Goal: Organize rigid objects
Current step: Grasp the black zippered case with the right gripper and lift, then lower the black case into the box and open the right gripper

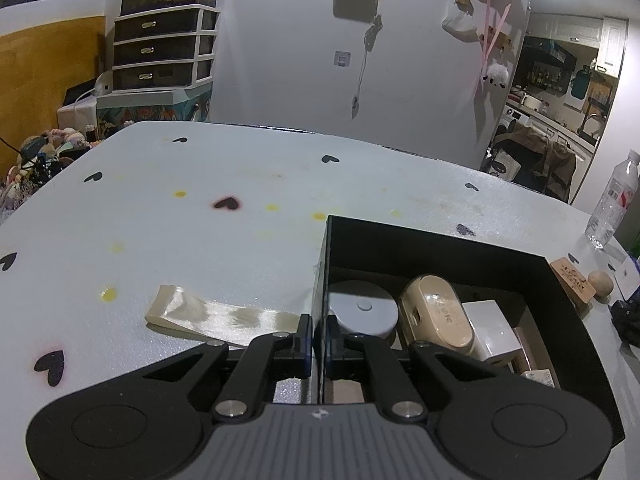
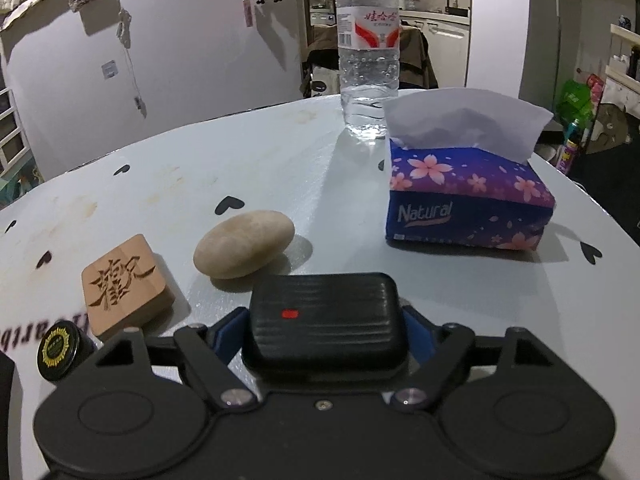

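The left claw (image 1: 319, 334) is clenched on the near-left wall of a black box (image 1: 440, 236), one finger outside it and one inside, with the box standing on the white, heart-printed table (image 1: 200, 208). Inside the box lie a grey round disc (image 1: 362, 308), a beige oval case (image 1: 438, 312) leaning beside it, and a white cube (image 1: 494, 328) to the right of the case. A cream ribbon (image 1: 216, 314) lies flat on the table just left of the box. The right claw (image 2: 325, 334) is grasping a black ribbed case (image 2: 325, 320) with a small red mark on top, held between its blue pads just above the table. Ahead of it, a carved wooden block (image 2: 126, 284) and a pale wooden pebble (image 2: 243, 243) rest side by side, and a small black jar with a gold lid (image 2: 60, 350) stands near the block's front-left corner. Farther right sits a purple tissue pack (image 2: 468, 196), with a water bottle (image 2: 368, 52) upright behind it
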Motion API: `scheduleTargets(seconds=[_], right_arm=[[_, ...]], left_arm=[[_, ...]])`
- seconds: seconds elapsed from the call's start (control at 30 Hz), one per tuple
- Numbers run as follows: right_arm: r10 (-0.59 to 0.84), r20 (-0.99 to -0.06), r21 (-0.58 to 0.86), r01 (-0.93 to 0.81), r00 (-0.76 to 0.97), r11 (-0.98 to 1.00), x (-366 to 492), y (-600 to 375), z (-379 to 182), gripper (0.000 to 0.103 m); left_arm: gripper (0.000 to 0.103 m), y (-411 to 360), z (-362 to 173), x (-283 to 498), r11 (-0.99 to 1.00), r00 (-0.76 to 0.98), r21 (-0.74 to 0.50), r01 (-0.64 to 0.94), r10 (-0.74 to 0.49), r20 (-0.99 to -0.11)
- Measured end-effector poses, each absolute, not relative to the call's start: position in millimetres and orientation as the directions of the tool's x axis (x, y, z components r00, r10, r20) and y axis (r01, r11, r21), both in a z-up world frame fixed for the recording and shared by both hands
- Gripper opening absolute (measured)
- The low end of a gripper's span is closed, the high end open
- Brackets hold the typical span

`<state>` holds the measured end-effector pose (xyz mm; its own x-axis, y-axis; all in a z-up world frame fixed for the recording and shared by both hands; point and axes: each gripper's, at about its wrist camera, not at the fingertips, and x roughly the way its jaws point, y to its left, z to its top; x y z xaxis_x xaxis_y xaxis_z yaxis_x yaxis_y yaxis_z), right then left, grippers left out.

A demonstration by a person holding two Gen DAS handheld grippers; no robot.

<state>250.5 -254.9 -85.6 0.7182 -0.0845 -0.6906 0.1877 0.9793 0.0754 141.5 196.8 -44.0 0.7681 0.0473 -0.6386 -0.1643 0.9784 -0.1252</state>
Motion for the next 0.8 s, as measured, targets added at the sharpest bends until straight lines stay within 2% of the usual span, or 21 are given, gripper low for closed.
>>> scheduleTargets(seconds=[0.27, 0.47, 0.67, 0.8], right_arm=[[0.037, -0.634, 0.148, 0.075, 0.773, 0.986, 205.8, -230.7, -63.9, 0.081], [0.258, -0.573, 0.237, -0.144, 0.778, 0.961, 182.6, -180.9, -27.8, 0.081], [0.485, -0.57, 0.296, -0.385, 0.663, 0.874, 170.8, -109.3, -0.5, 0.081], [0.561, -0.607, 0.296, -0.495, 0.563, 0.817, 167.8, -63.4, 6.6, 0.081]], left_arm=[[0.005, 196.9, -45.0, 141.1, 0.979, 0.773, -0.124, -0.164, 0.049, -0.633], [0.005, 194.3, -45.3, 140.3, 0.978, 0.774, -0.12, -0.168, 0.056, -0.631], [0.005, 195.0, -45.0, 140.6, 0.977, 0.773, -0.126, -0.173, 0.056, -0.632], [0.005, 195.4, -45.1, 140.5, 0.976, 0.773, -0.13, -0.173, 0.053, -0.632]])
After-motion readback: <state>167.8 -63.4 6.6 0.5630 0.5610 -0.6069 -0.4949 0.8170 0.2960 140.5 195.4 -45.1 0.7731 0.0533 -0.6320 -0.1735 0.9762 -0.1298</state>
